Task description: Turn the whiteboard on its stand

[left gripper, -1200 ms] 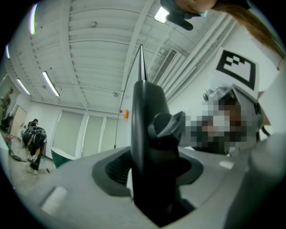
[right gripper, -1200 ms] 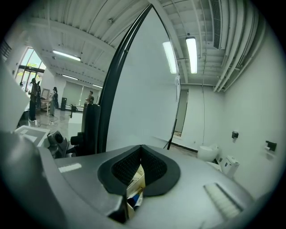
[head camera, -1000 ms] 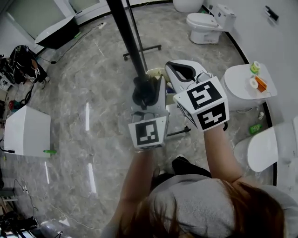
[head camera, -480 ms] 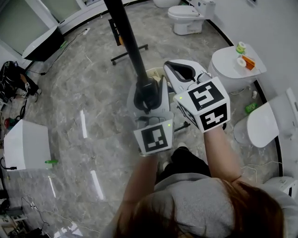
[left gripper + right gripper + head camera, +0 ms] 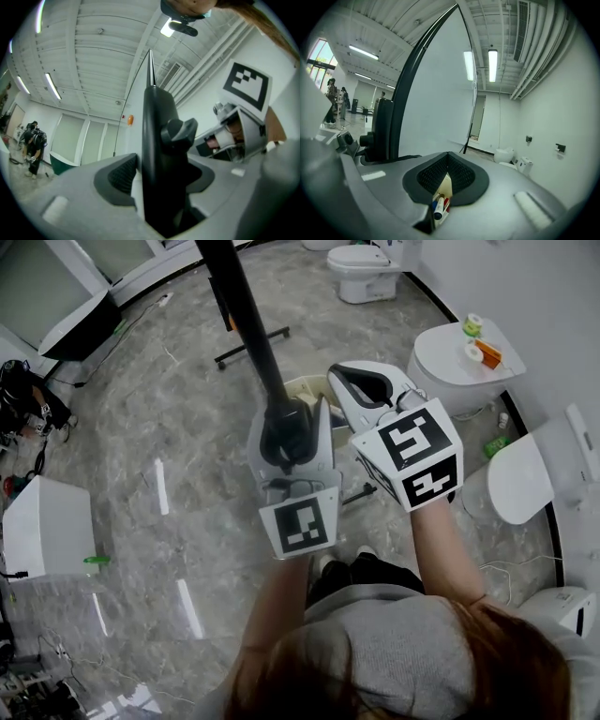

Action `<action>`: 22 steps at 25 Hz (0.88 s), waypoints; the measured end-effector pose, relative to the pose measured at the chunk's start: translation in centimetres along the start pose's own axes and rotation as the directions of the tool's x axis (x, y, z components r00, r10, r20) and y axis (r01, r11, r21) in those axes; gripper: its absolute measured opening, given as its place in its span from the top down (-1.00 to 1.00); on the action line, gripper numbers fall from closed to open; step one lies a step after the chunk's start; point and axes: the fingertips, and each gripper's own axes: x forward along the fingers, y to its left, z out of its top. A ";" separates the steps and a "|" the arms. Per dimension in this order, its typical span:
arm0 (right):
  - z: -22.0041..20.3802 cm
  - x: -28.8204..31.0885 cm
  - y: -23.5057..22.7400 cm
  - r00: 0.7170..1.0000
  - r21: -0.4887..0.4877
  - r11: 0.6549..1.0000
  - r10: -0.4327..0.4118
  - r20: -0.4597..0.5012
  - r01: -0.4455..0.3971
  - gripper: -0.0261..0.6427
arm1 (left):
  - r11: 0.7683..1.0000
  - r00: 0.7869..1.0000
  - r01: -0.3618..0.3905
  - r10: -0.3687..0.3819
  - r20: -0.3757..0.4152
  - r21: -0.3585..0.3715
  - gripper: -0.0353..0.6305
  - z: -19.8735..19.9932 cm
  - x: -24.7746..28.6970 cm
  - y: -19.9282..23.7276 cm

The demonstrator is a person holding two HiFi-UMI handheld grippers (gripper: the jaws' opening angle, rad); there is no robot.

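While the big white black-framed whiteboard (image 5: 234, 292) stands edge-on toward eleven o'clock, seemingly mid-turn, the left gripper (image 5: 289, 427), jaws just opening, loosely straddles its black knobbed post (image 5: 157, 154), likely needing a fresh grip next; the right gripper (image 5: 447, 157) is closed, empty.

Person: grey top (image 5: 394, 652), reddish-brown hair (image 5: 506, 662), dark trousers (image 5: 375, 573). Left gripper (image 5: 289, 423): grey shell, black ribbed pads (image 5: 121, 174), white cube (image 5: 302, 526) with a black square marker; jaws just opening, whiteboard frame (image 5: 246, 315) between them. Right gripper (image 5: 364, 371): same grey shell, with a cube (image 5: 412, 454) showing two marker faces.
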 end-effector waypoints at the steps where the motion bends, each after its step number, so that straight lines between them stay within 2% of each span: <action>1: -0.1 -0.2 0.3 1.000 -0.005 1.000 0.013 -0.006 -0.013 0.91 | 1.000 1.000 0.003 -0.003 -0.005 0.001 0.14 0.1 -0.4 -0.1; 9: 0.2 -1.6 1.4 0.995 -0.018 0.995 0.099 0.029 -0.098 0.91 | 0.999 0.998 0.023 -0.020 -0.053 0.049 0.11 0.3 -1.9 -0.2; 16: 0.3 -1.7 2.4 0.988 -0.017 0.989 0.145 0.054 -0.144 0.91 | 0.999 0.999 0.045 -0.045 -0.021 0.027 0.08 0.7 -2.4 0.6; 20: 0.1 -2.5 2.6 0.983 -0.003 0.988 0.155 0.099 -0.155 0.91 | 0.987 0.996 0.085 -0.078 -0.050 0.140 0.01 0.2 -3.9 -0.1; 22: 0.2 -3.4 2.6 0.977 0.001 0.987 0.157 0.145 -0.159 0.91 | 0.988 0.995 0.075 -0.065 -0.075 0.137 0.01 -0.4 -6.1 0.1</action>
